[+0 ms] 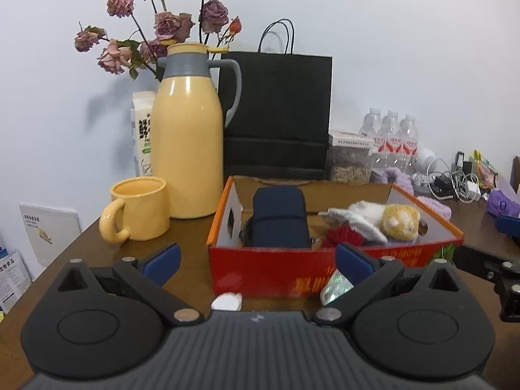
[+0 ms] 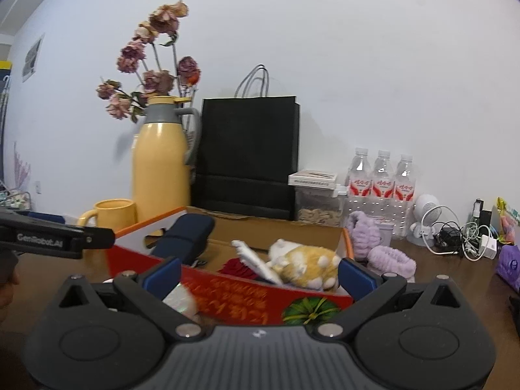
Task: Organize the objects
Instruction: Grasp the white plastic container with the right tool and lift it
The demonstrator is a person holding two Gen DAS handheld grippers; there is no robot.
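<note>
A yellow thermos [image 1: 187, 136] stands on the bench [image 1: 81, 253], a yellow mug [image 1: 139, 209] at its 7 o'clock, a black paper bag [image 1: 276, 110] at 3 o'clock.

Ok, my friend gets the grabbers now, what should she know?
Left gripper: open, empty, in front of the red box.
Right gripper: open, empty, at the box's front wall.
In the box already: dark blue case, plush toy, something red.
Left out: a small white thing and a shiny thing on the table before the box, purple headbands to its right.
</note>
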